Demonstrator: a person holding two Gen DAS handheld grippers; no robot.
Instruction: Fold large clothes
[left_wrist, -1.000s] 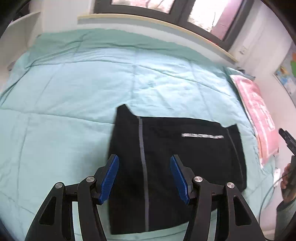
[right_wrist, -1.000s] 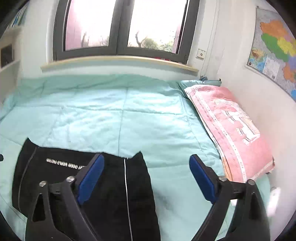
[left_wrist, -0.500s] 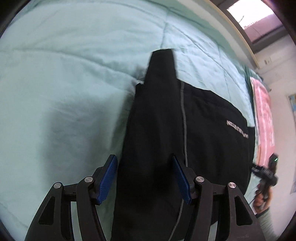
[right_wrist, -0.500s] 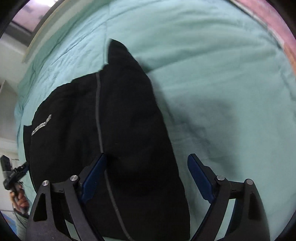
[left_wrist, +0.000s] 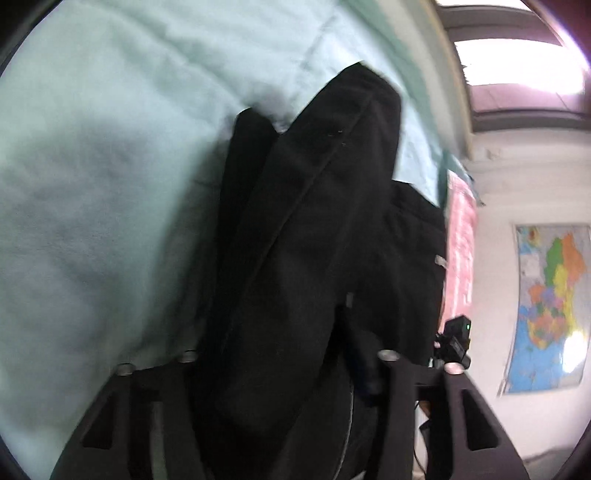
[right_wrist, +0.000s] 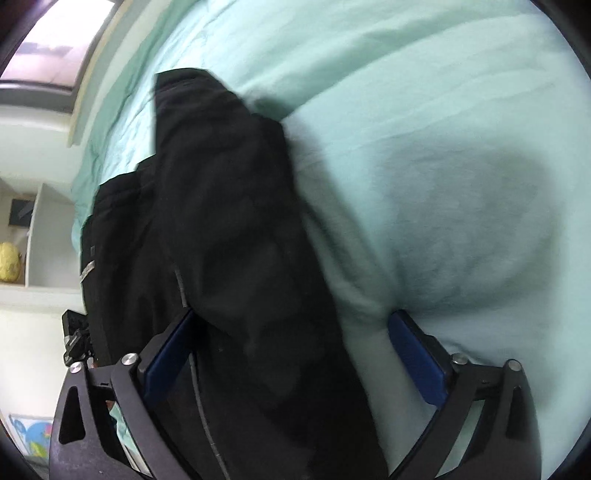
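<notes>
Mint-green quilted bedding (right_wrist: 424, 122) covers the bed, soft and puffy, crossed by stitched seams and dented where the claws press toward it. Along the far edge of the bed runs a pale window sill (left_wrist: 448, 92) below a dark-framed window (left_wrist: 517, 74) full of bright daylight. A pink patterned pillow (left_wrist: 460, 236) lies at the side of the bed nearest a white wall, where a coloured map (left_wrist: 550, 306) hangs. In the right wrist view a white shelf unit (right_wrist: 33, 236) holds a yellow rounded object, too blurred to identify.

On the bedding lies the black garment (right_wrist: 229, 240), a matte, thick-looking fabric with a thin grey stripe and a small pale printed strip, bunched into long ridges with one pointed end raised toward the window.

The left claw (left_wrist: 284, 369) has just been closing; black cloth fills the space between its jaws and hides the pads, so I cannot tell whether it grips yet. The right claw (right_wrist: 291, 354) stands wide apart, its blue pads (right_wrist: 415, 354) clear of the fabric, with the garment's edge and some bedding lying between them. Each wrist view catches the other claw at the garment's far side.
</notes>
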